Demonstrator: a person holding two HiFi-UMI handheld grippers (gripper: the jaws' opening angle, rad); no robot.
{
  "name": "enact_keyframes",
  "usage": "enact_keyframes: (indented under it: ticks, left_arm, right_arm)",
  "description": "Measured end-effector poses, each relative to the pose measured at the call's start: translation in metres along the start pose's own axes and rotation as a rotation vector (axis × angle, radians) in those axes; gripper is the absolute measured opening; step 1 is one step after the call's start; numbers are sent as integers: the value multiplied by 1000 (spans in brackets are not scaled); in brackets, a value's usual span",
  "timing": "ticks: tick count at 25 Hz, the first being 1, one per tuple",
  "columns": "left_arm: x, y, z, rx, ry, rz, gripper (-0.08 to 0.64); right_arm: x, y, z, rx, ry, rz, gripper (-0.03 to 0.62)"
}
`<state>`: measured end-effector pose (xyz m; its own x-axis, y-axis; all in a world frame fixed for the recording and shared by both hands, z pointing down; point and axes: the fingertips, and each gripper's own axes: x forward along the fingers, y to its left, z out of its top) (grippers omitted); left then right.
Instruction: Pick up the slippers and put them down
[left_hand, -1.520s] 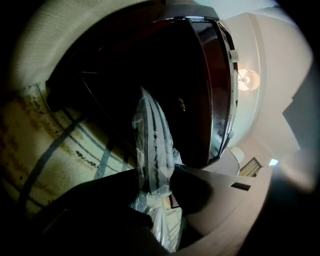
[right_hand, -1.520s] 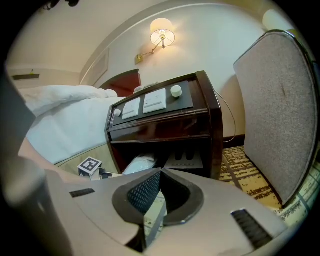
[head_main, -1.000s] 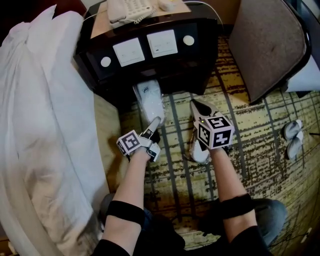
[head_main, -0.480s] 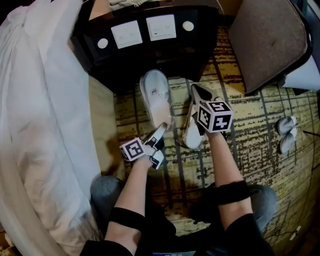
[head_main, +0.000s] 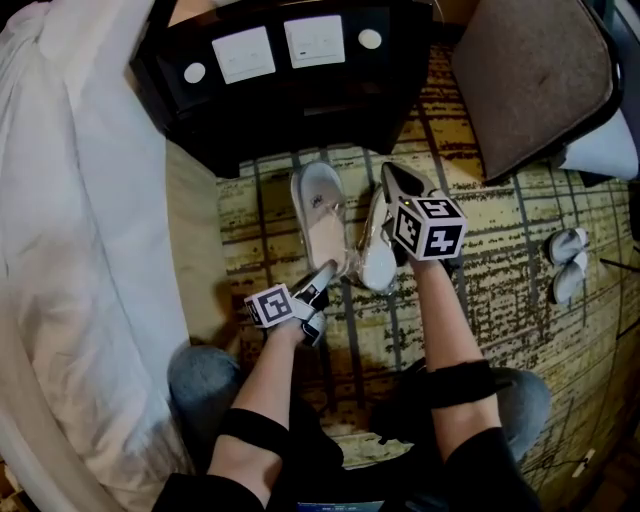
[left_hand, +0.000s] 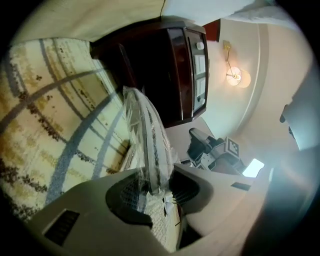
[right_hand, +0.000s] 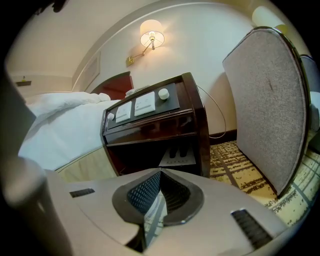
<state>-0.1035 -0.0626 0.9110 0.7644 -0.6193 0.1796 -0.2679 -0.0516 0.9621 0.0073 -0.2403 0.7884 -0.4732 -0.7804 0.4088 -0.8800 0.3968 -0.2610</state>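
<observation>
Pickup looked done and put-down not yet. The left gripper (head_main: 325, 272) was clamped on the heel edge of the wrapped left slipper (head_main: 322, 210), and the right gripper (right_hand: 156, 192) was pinched tight on a thin edge of the right slipper (head_main: 380, 262). Both slippers sat side by side just in front of the nightstand (head_main: 290, 100), and whether they touched the carpet (head_main: 500, 260) couldn't be told. Both forearms reached toward the nightstand with the grippers slightly nose-down, so only lowering and release seemed left.

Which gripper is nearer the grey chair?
Right. The right gripper, shut on a slipper, is lower left of the chair in the head view; the left gripper, holding the other slipper, sits further left.
</observation>
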Motion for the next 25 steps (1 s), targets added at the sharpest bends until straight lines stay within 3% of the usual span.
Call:
enact_keyframes:
  ticks: [4,18,19,20,21,22,25]
  left_arm:
    - [-3,22,-1,-18,10,60,101]
    - [-1,71,0,-112,30,150,113]
    - [-2,75,-2,-121,40,177,139]
    - [-3,81,-4,-130,50,207,228]
    - [-5,85,-7,-137,59,236,380]
    - [-6,90,-9,-135,66,264,484]
    - [-12,103,-6,-103,52,358,540]
  right_arm:
    - [-2,-1,-3,0,6,-4,2]
    - [-1,-1,-14,-5,21,-5,2]
    - [-1,-1,-15,-5,22,-4,2]
    - [-1,0,-16,-4,23,-4,2]
    - [-1,0,-17,-3,25,-4,2]
    - [0,0,-18,-2,25,-3,2]
    - [1,1,-17,-1,24,-2,2]
